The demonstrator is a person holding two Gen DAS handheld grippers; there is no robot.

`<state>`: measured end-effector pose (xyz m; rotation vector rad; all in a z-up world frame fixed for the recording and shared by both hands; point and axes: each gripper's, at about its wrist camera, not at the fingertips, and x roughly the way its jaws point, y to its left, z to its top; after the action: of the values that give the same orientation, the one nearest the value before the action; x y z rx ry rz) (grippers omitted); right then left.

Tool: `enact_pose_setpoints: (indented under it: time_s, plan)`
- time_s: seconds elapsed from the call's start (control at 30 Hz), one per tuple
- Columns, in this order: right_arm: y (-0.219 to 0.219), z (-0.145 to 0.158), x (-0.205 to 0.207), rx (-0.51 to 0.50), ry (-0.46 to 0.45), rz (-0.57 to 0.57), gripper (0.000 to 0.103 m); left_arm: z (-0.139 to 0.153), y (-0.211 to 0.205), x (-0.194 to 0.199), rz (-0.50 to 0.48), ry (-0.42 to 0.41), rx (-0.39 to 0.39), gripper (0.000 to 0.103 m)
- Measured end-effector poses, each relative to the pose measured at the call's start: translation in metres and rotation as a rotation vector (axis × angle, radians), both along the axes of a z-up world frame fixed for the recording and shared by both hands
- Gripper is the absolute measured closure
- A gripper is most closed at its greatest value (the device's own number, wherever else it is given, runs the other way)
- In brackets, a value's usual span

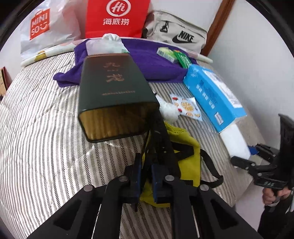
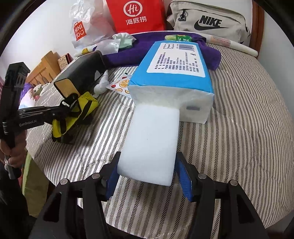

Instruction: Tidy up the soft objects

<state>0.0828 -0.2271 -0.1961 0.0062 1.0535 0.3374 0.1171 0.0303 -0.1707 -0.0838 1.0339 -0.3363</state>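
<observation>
**A:** Where do you stand with the soft things?

**B:** Early, I'd judge. Your left tongs point(image 1: 147, 176) are pinched nearly shut on the yellow mesh bag point(image 1: 185, 158), low centre in the left wrist view, its black straps trailing over the striped cover. Your right tongs point(image 2: 147, 174) stand half open with the white foam block point(image 2: 152, 139) between the blue pads; whether the pads actually press on it I cannot tell. The block's far end butts against the blue tissue pack point(image 2: 174, 73) at mid-frame.

**A:** And what's left?

**B:** Most of it. The purple towel point(image 1: 147, 62) lies rumpled across the upper middle, the white fluffy piece point(image 1: 169, 110) and the fruit-print sachet point(image 1: 187, 104) sit loose between the dark tin box point(image 1: 114, 92) and the tissue pack. Nothing looks grouped yet.

**A:** Room to move?

**B:** Crowded up top: the shopping bags point(image 1: 117, 16) and grey Nike bag point(image 1: 180, 31) line the upper edge. The tabletop point(image 2: 238, 110) is bare at the right and lower left. Mind its rounded edge at lower left in the right wrist view, near your left hand point(image 2: 11, 152).
</observation>
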Motion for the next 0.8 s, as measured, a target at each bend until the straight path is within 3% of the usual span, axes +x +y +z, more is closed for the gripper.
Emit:
enact_pose_setpoints:
  time_s: [0.17,0.33,0.8]
  plan:
    - [0.002,0.005,-0.007,-0.032,-0.022,0.015,0.051,0.008,0.007,-0.006,0.013,-0.015,-0.029,0.097]
    - [-0.003,0.022,-0.016,0.026,-0.041,0.033,0.051,0.017,0.014,-0.009,0.034,-0.035,-0.040,0.098]
    - [-0.008,0.050,-0.027,0.029,-0.102,0.030,0.051,0.015,0.017,-0.015,0.050,-0.019,-0.010,0.099]
